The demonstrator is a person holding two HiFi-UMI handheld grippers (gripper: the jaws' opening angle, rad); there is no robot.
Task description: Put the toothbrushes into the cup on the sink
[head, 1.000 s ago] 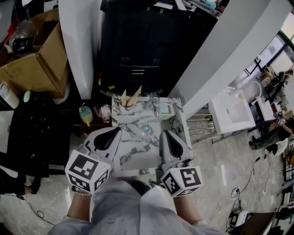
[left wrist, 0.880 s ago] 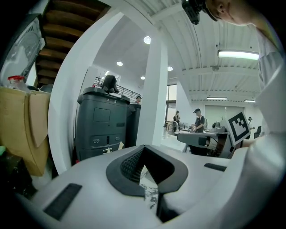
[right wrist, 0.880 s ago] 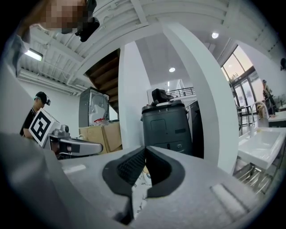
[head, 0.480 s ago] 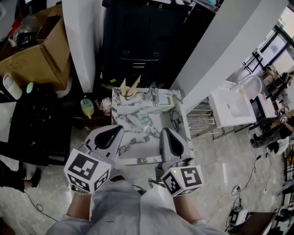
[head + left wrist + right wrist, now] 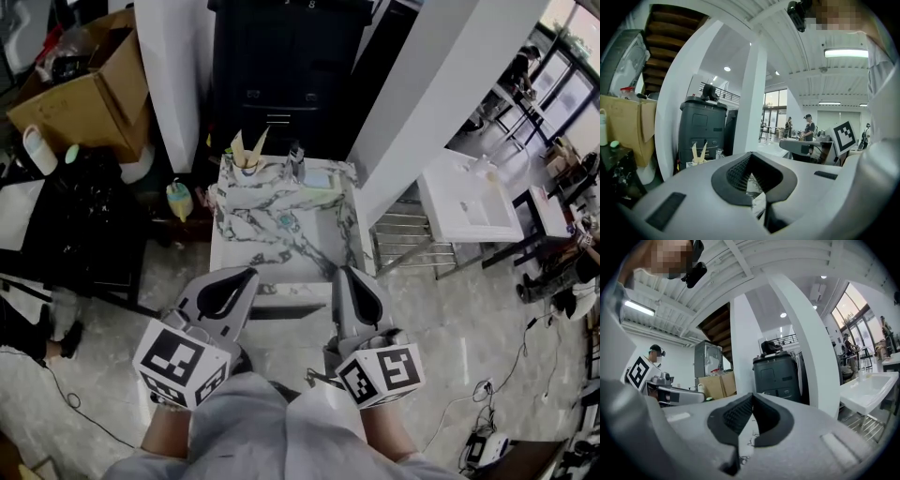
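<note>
— where are the toothbrushes (image 5: 246,145) to be found?
— two pale handles are seen standing splayed in the cup (image 5: 246,170). the cup is set at the far left corner of the marbled sink (image 5: 323,253), near the faucet (image 5: 295,161). the bristles cannot be made out at this size.
— and the grippers?
— the left gripper (image 5: 249,275) and the right gripper (image 5: 344,272) are held side by side at the sink's near edge, well apart from the cup. in each gripper's own view the jaws are seen pressed together at the tips, with nothing caught between them. only a sliver of marbled surface is glimpsed through the hollow behind the tips.
— what is lost to view?
— the sink's near edge is partly covered by the two grippers. a cardboard box (image 5: 89,89) is cut off at the top left and a dark cabinet (image 5: 281,66) is cropped at the top. a white basin (image 5: 464,211) is seen at the right. a small teal spot (image 5: 286,221) in the sink's bowl is too small to be identified.
</note>
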